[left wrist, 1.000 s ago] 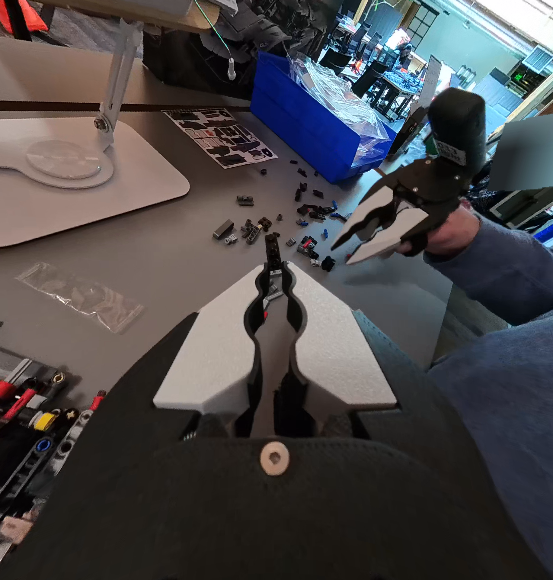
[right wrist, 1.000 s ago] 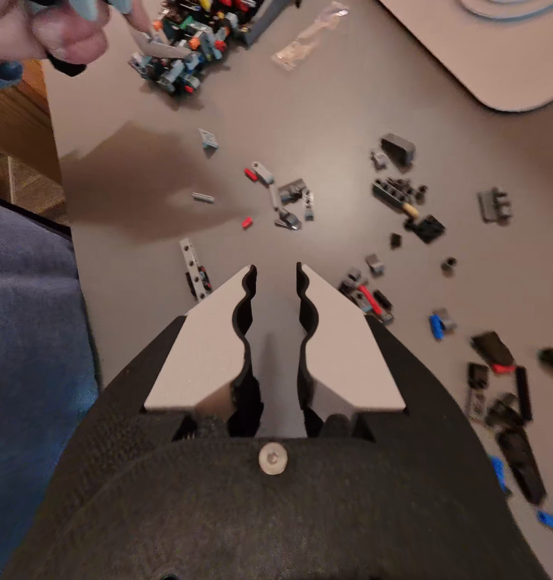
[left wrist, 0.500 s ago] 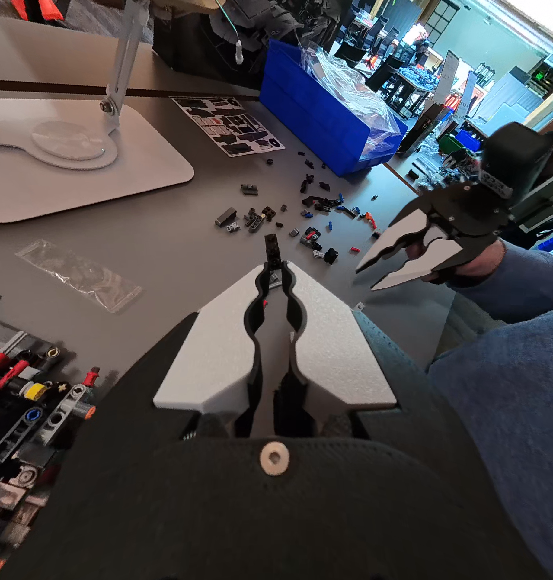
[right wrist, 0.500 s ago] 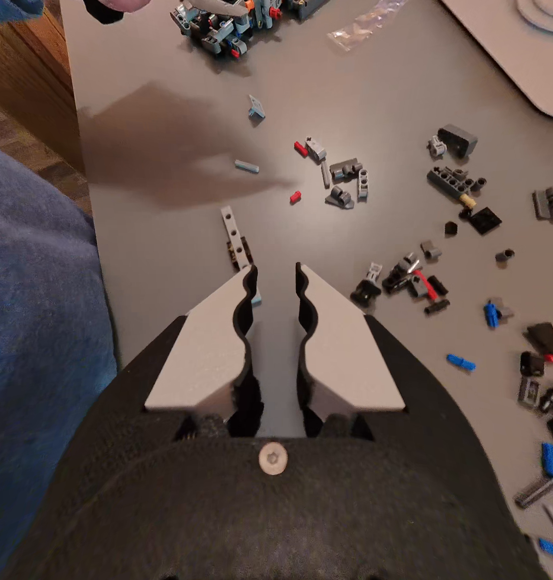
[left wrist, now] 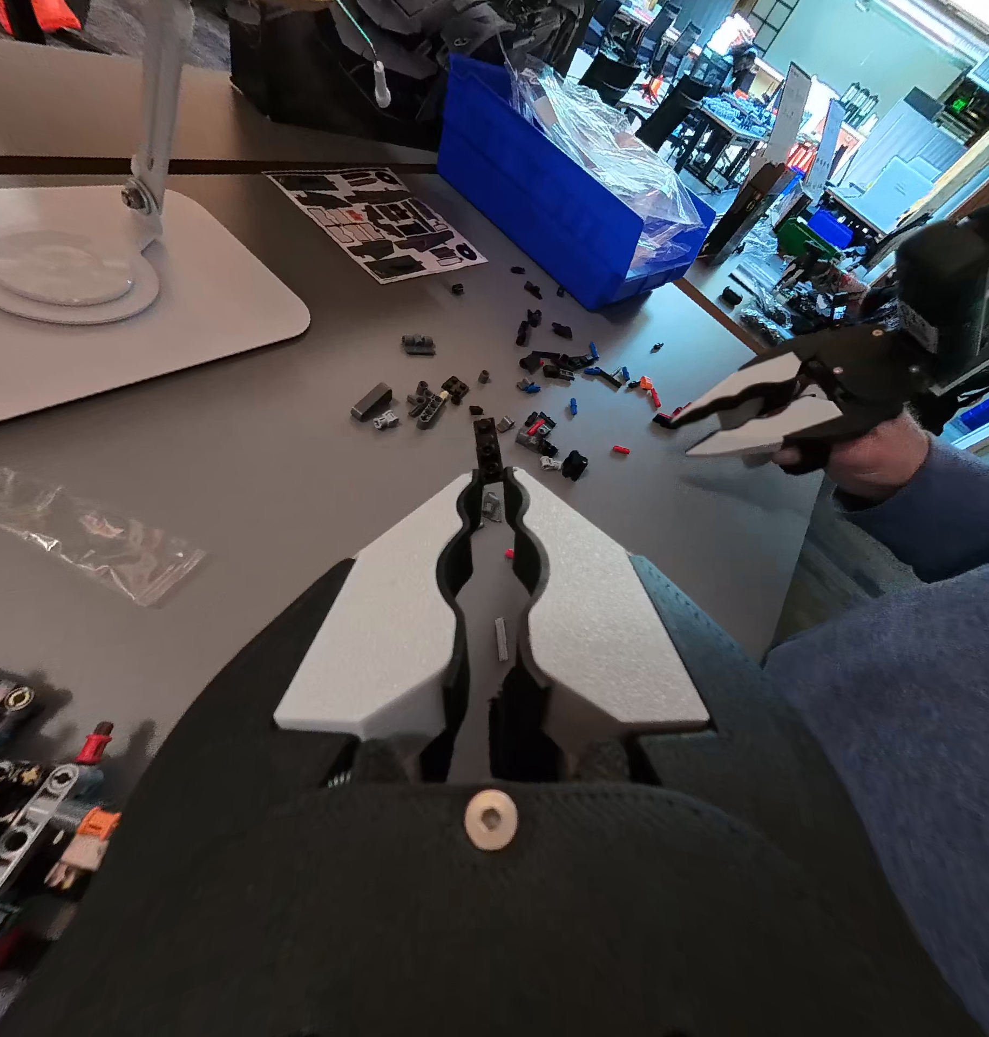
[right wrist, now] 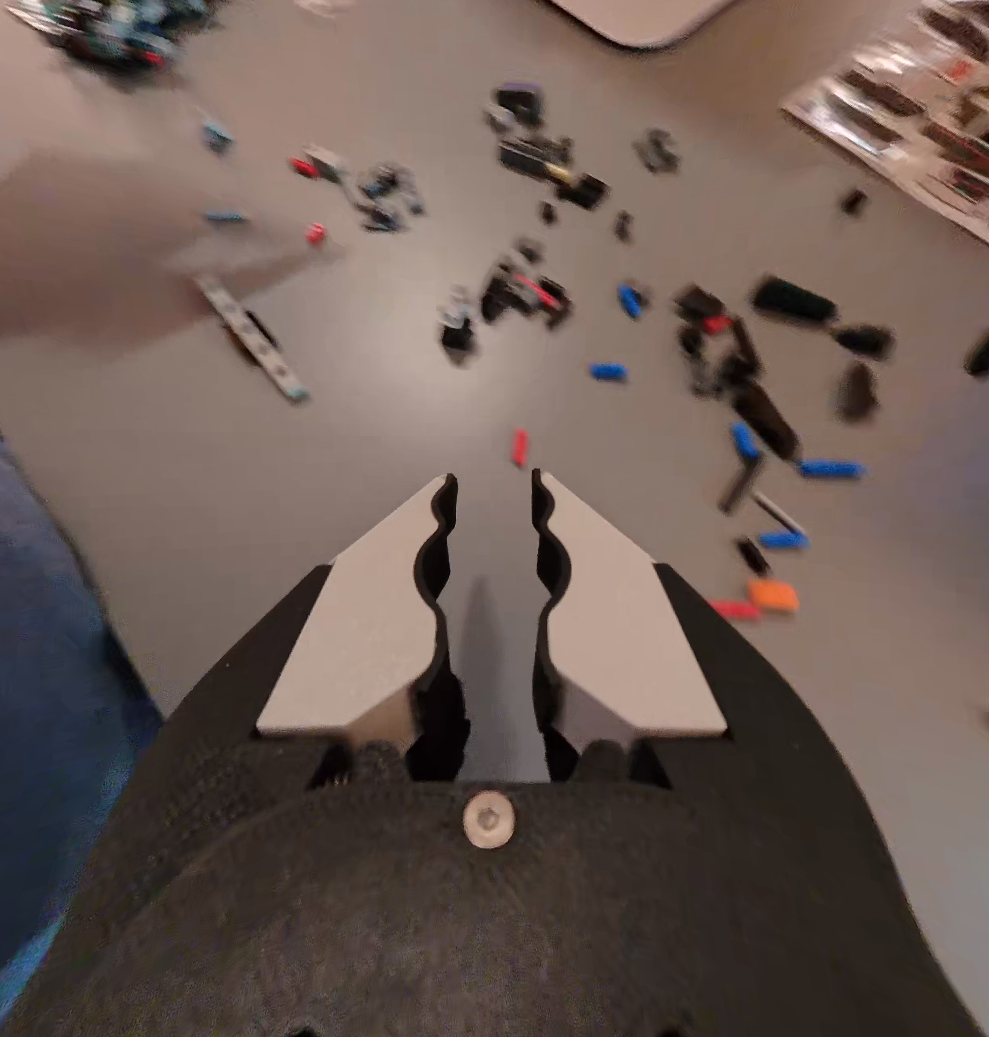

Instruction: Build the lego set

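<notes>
Nearest, left gripper [left wrist: 489, 477] pinching a small black studded piece [left wrist: 488, 449] by its lower end only, so liable to twist or drop under a sideways push. Beyond, right gripper [right wrist: 493, 477] spread and empty above loose pieces [right wrist: 537, 292] on the grey table [right wrist: 369, 437]; small red pin [right wrist: 519, 447] just ahead, easily flicked away in a hasty closing.

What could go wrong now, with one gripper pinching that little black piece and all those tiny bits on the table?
The left gripper pinches the black piece only at its very tips, so it might slip or twist out. The open right gripper hangs low over the loose pieces near the table edge, so a sweep could knock some off. The red pin just ahead is tiny and could skitter away.
</notes>
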The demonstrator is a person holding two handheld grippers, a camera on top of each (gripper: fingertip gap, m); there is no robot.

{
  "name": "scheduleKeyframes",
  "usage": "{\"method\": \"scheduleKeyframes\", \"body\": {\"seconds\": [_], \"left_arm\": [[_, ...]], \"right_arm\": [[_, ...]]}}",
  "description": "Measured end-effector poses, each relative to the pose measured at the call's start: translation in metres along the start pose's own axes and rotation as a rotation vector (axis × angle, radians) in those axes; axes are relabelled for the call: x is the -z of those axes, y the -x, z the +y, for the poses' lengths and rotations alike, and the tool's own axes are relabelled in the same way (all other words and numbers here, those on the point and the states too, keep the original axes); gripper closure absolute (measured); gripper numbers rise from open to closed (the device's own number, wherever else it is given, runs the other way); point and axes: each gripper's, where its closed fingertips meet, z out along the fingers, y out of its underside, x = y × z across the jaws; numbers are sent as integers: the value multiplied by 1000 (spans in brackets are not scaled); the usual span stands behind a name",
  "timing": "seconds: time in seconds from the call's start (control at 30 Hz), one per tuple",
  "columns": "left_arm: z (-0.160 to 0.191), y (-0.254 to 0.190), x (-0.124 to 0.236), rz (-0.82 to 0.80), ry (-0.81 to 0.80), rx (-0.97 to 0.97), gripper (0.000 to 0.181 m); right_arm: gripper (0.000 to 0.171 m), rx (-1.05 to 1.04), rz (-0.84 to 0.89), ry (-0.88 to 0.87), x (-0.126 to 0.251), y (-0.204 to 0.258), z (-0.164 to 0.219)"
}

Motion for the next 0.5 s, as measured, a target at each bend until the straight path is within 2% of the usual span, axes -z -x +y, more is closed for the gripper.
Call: {"method": "scheduleKeyframes", "body": {"seconds": [0.07, 0.2, 0.33, 0.5], "left_arm": [[1, -3, -3, 5, 4, 0, 175], [1, -9, -12, 21, 11, -6, 175], [1, -17, -21, 34, 19, -13, 175], [3, -21, -25, 36, 26, -15, 175]], "right_arm": [[145, -36, 88, 18, 12, -26, 16], [142, -97, 149, 53, 24, -54, 42], [142, -124, 192, 38, 30, -70, 48], [141, -176, 298, 5, 40, -112, 46]]}}
